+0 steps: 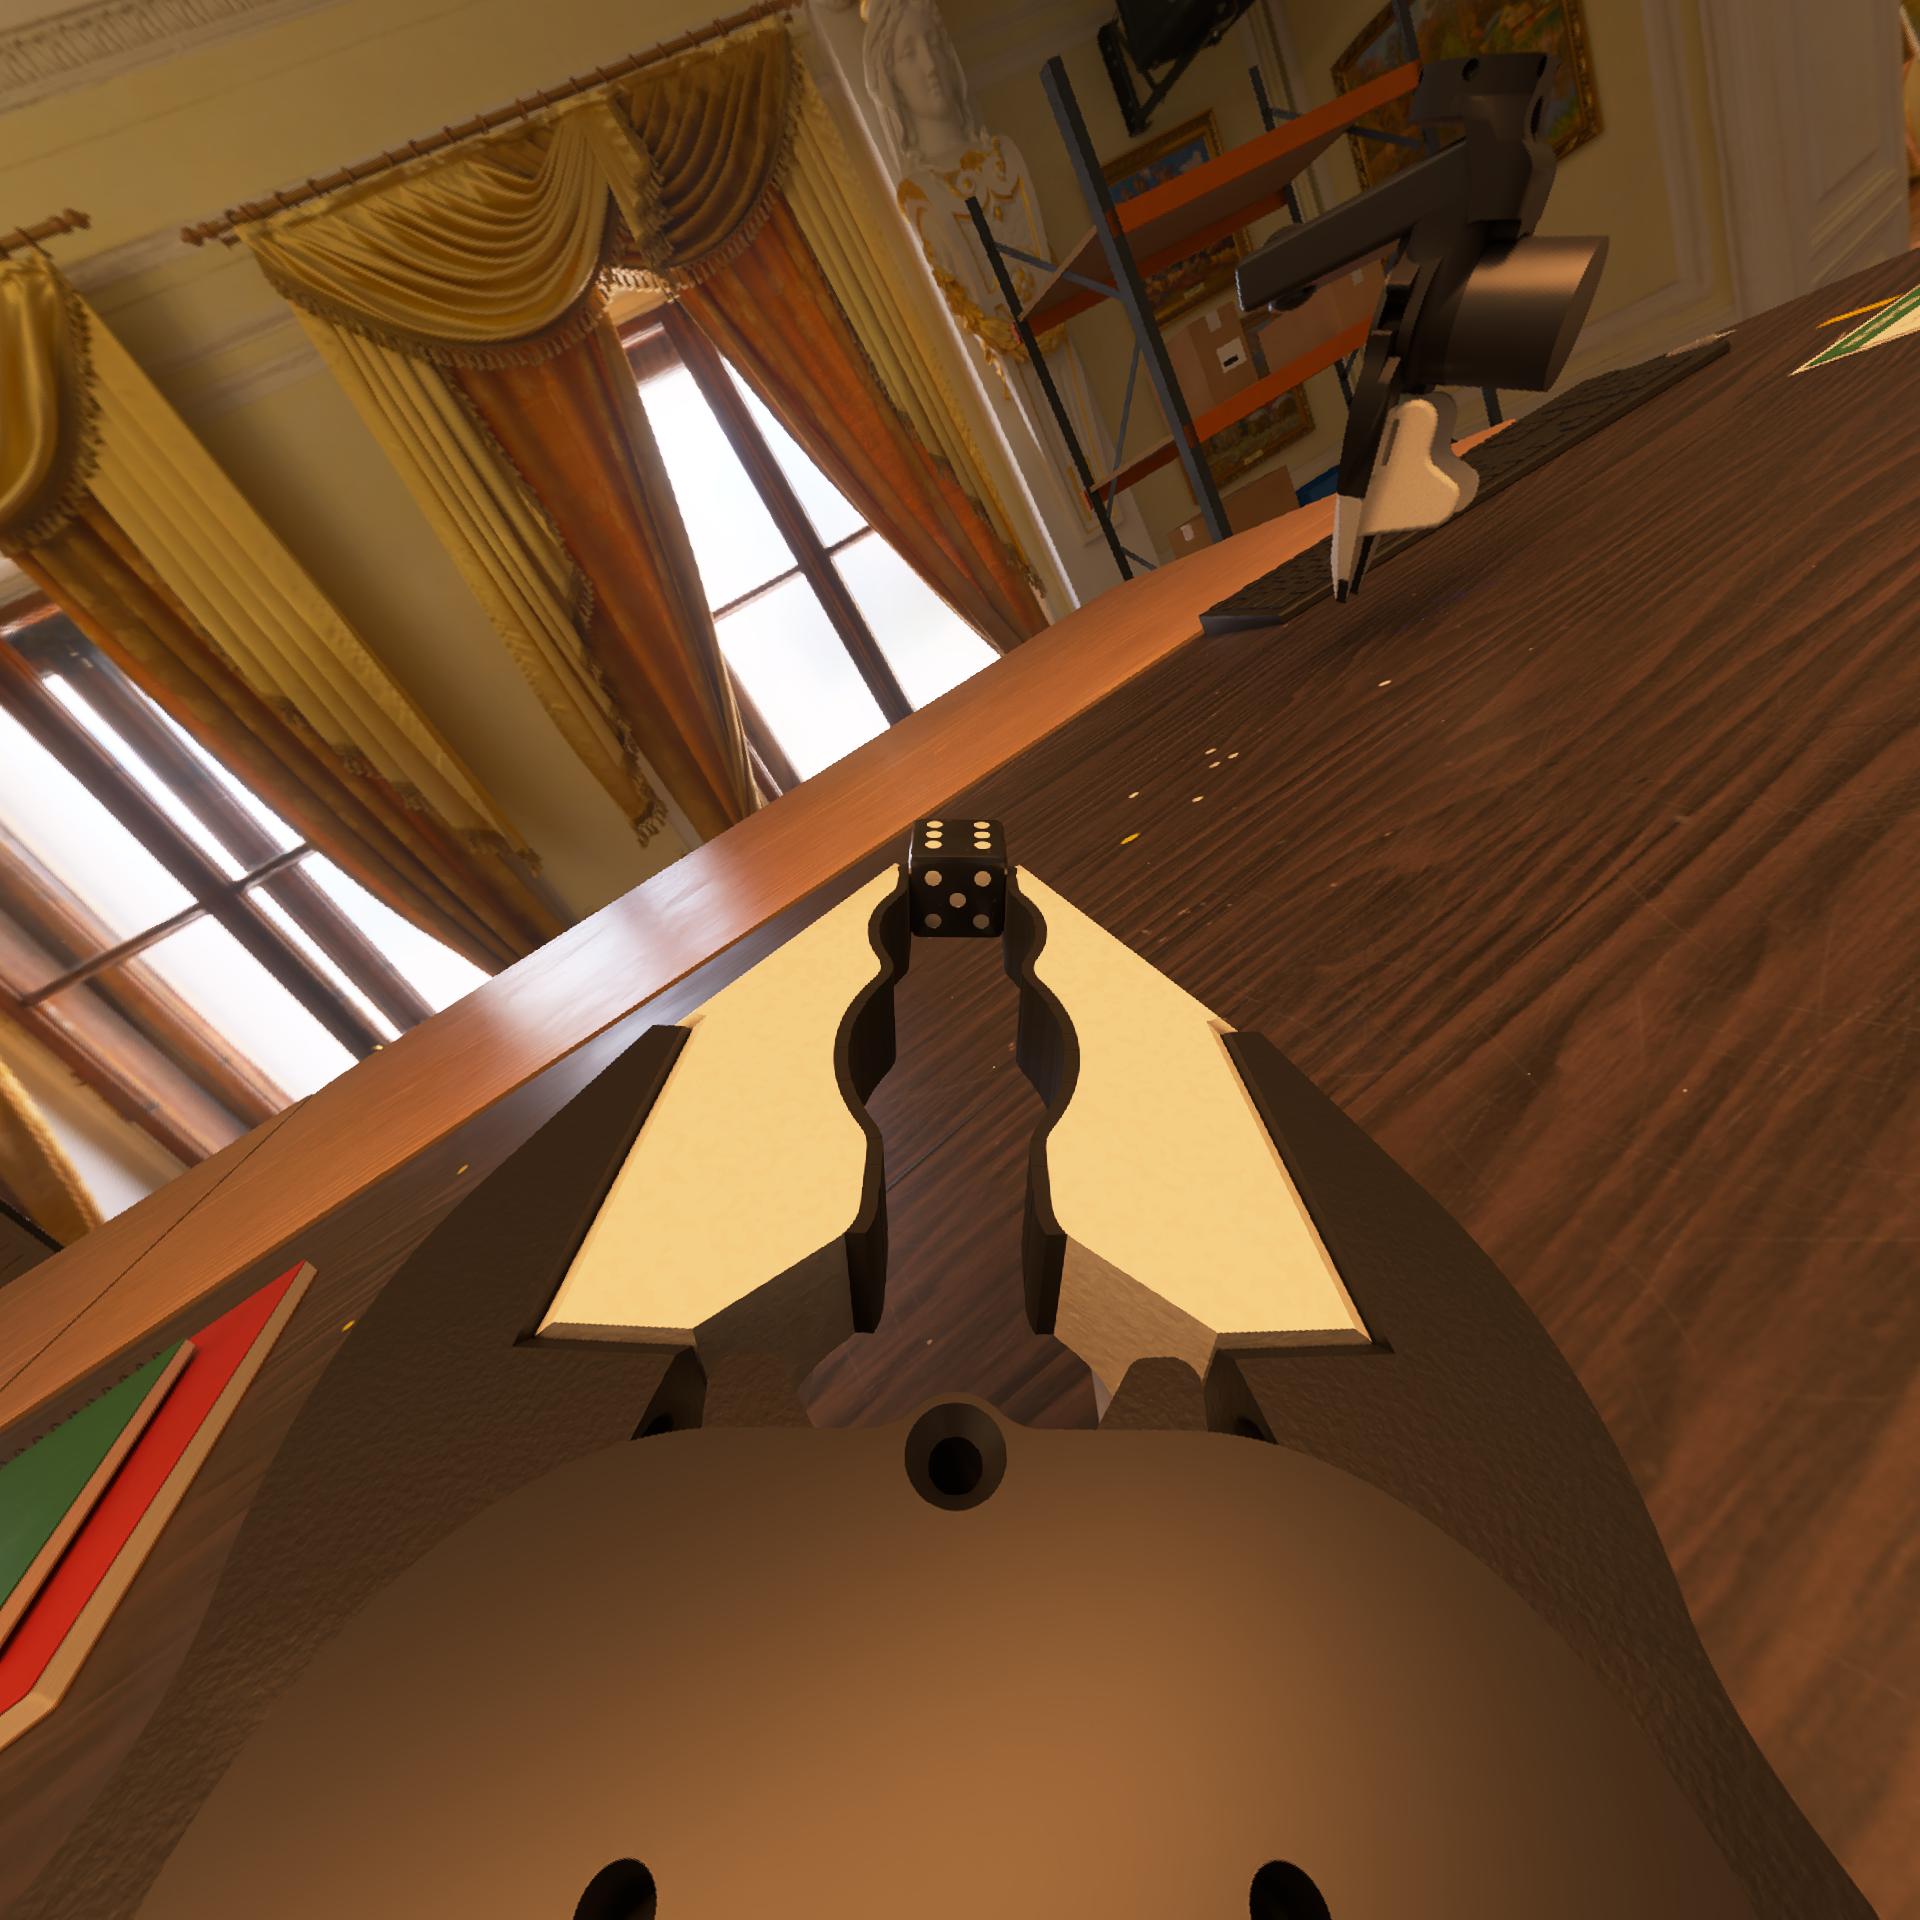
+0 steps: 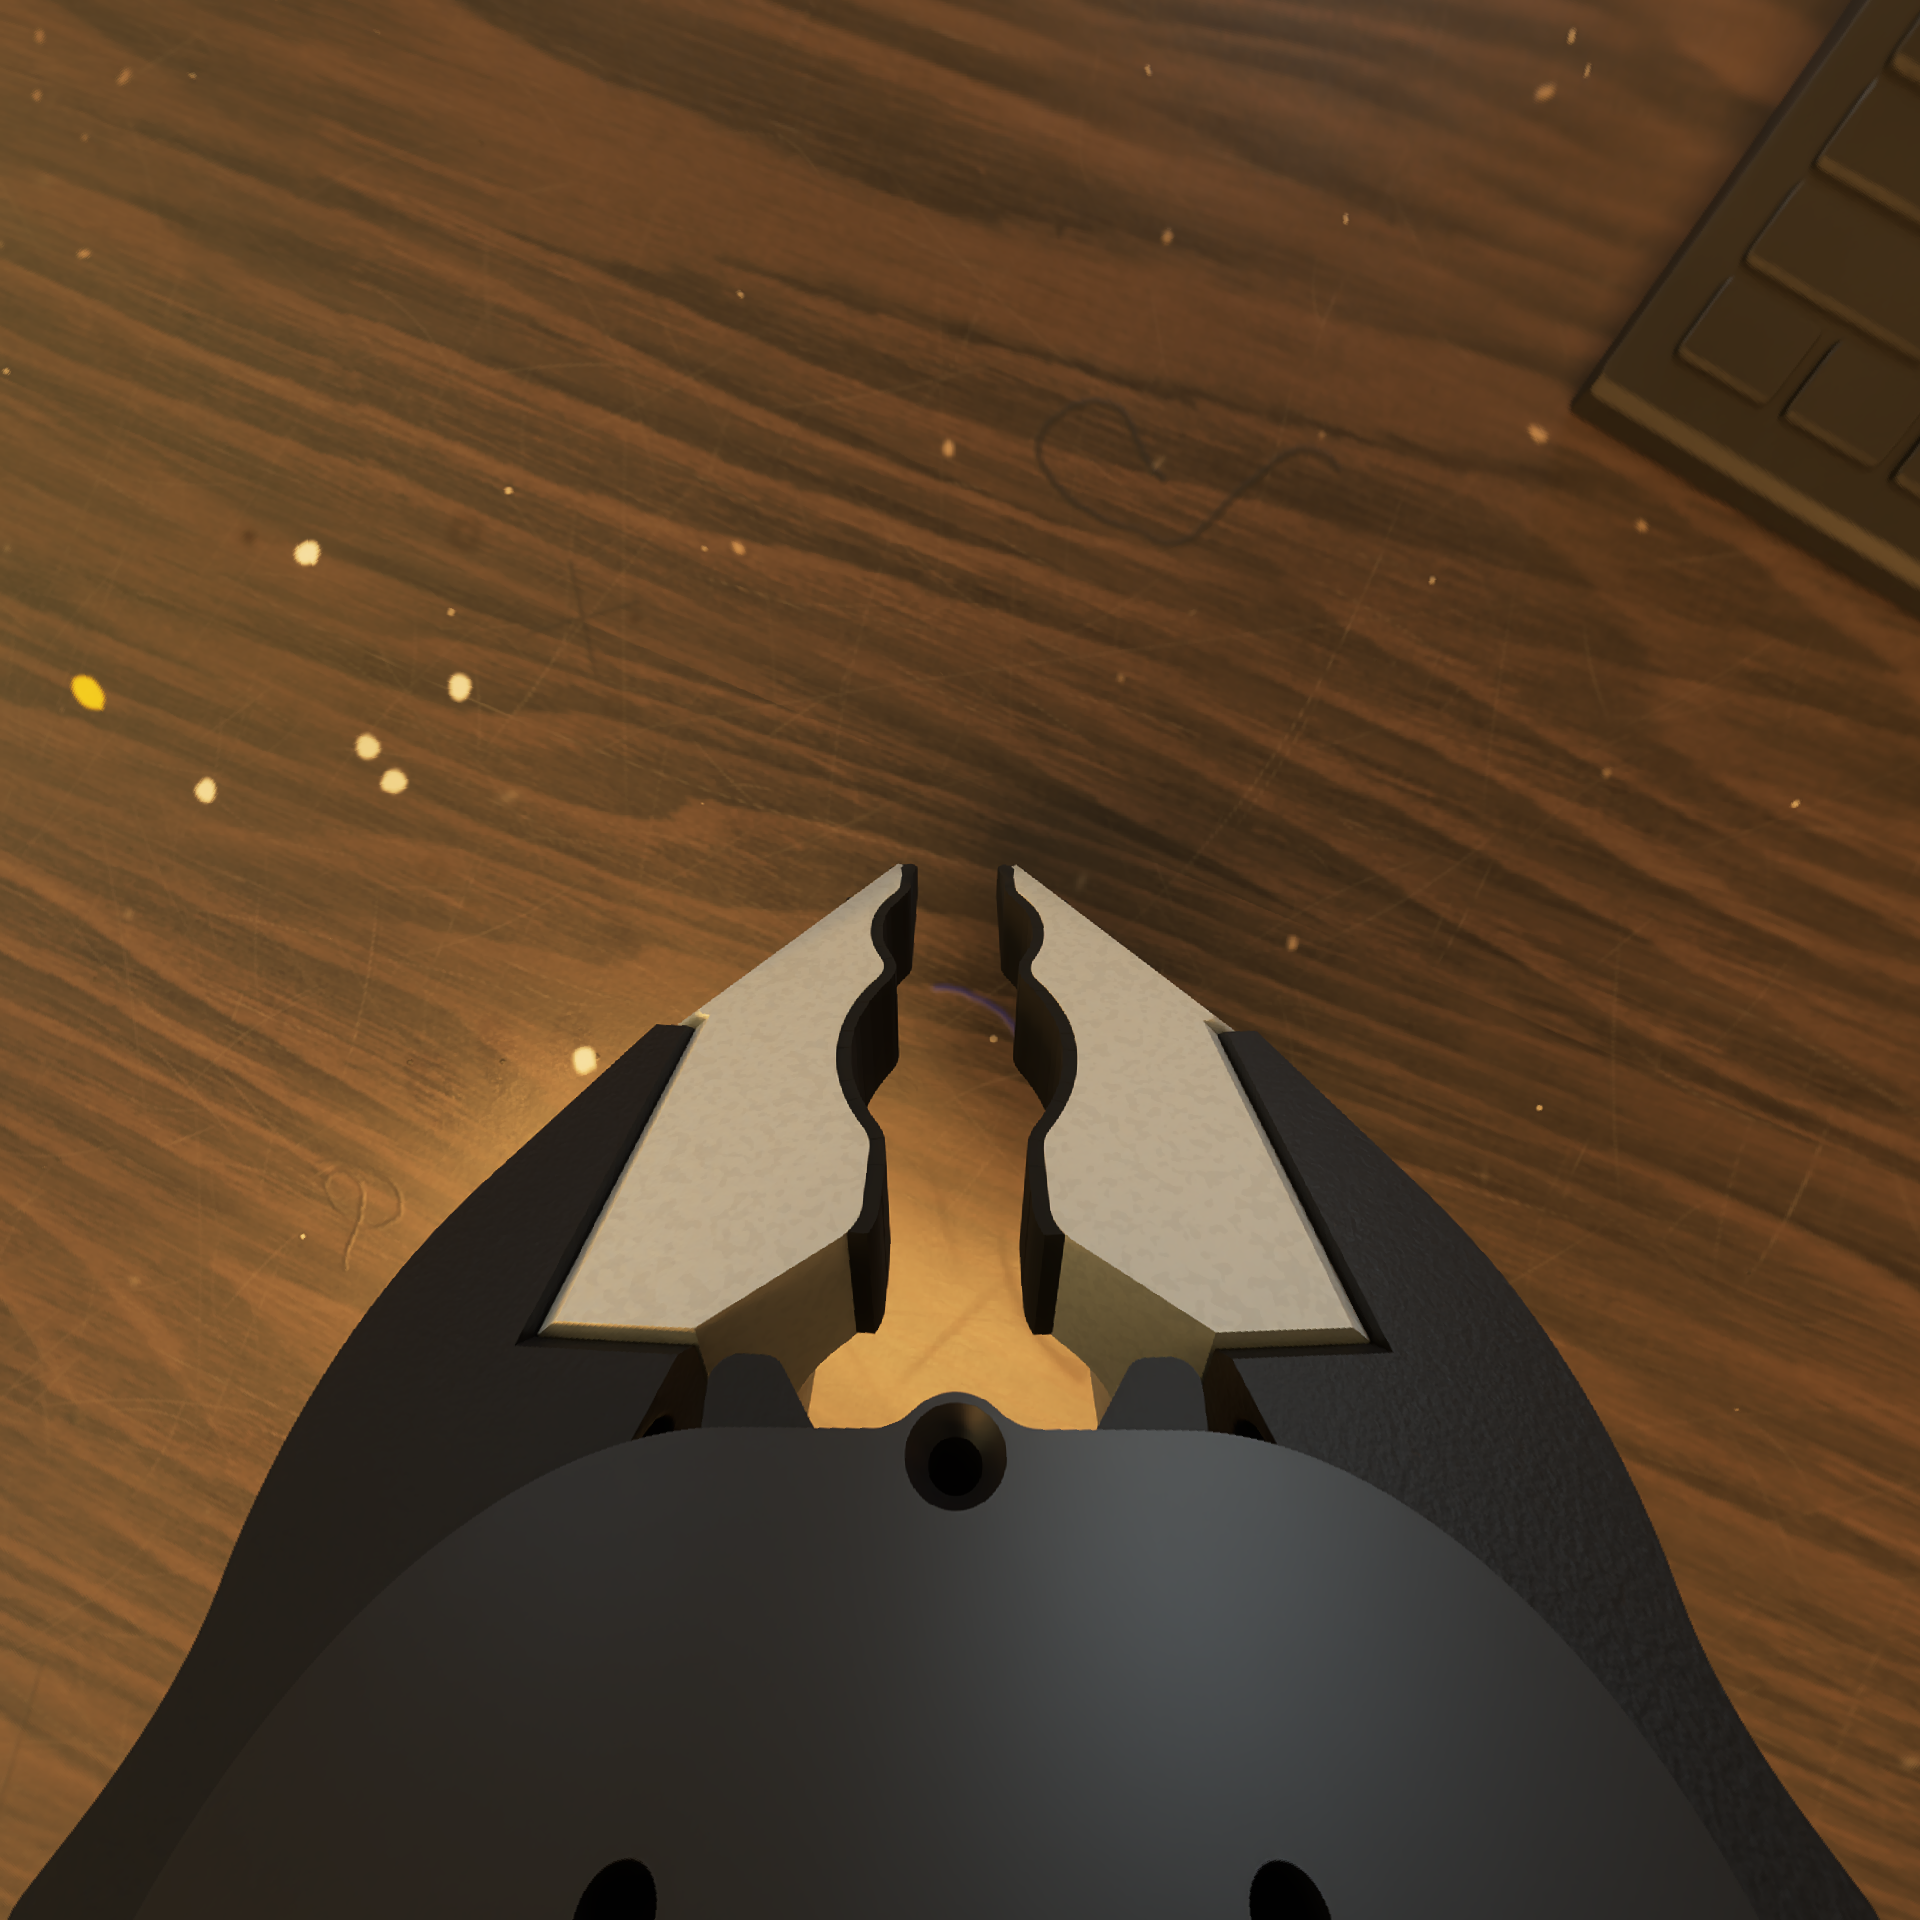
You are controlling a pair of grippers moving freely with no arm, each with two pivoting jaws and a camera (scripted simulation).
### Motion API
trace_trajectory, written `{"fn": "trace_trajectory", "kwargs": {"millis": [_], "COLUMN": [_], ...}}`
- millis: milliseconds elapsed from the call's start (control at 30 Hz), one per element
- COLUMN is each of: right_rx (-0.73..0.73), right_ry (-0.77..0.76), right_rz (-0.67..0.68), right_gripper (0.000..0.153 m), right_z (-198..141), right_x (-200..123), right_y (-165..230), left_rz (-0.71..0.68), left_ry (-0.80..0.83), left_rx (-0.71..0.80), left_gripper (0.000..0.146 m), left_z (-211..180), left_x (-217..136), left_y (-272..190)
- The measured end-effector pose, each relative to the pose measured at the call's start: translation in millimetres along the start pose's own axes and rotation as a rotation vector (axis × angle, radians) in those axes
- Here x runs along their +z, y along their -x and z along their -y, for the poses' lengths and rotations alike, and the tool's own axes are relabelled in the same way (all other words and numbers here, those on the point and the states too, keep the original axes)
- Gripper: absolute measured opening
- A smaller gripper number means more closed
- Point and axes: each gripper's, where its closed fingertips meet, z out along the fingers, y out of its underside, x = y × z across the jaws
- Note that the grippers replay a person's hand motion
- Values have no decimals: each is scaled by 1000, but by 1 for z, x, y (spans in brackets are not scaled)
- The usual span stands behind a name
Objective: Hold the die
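A black die [image 1: 957, 902] with white pips sits between the tips of my left gripper [image 1: 957, 878]. The cream fingers press on its two sides, just over the dark wooden table [image 1: 1455, 1039] near its far edge. My right gripper [image 2: 957, 883] is a little open with nothing between its fingers, and it points down at the bare table top [image 2: 727, 416]. It also shows far off in the left wrist view [image 1: 1348, 582], with its tips down over a dark keyboard [image 1: 1455, 499].
The keyboard's corner [image 2: 1787, 291] lies at the upper right of the right wrist view. A red and a green book [image 1: 104, 1507] lie at the table's left. A green and white sheet [image 1: 1870, 332] lies at the far right. The table's edge [image 1: 675, 914] runs just behind the die.
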Motion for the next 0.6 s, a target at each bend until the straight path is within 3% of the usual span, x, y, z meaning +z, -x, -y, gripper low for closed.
{"fn": "trace_trajectory", "kwargs": {"millis": [100,267,467,600], "right_rx": [-58,-152,-138,-54], "right_ry": [-58,-233,-334,-380], "right_rz": [-34,-113,-193,-267], "right_gripper": [15,18,19,19], "right_z": [5,-10,-89,-152], "right_x": [-11,-60,-122,-149], "right_y": [6,29,63,75], "left_rz": [1,-5,-14,1], "left_ry": [0,4,10,7], "left_rx": [-2,-5,-1,-22], "left_gripper": [16,16,16,16], "left_z": [0,0,0,0], "left_x": [0,0,1,0], "left_y": [0,-1,-3,0]}}
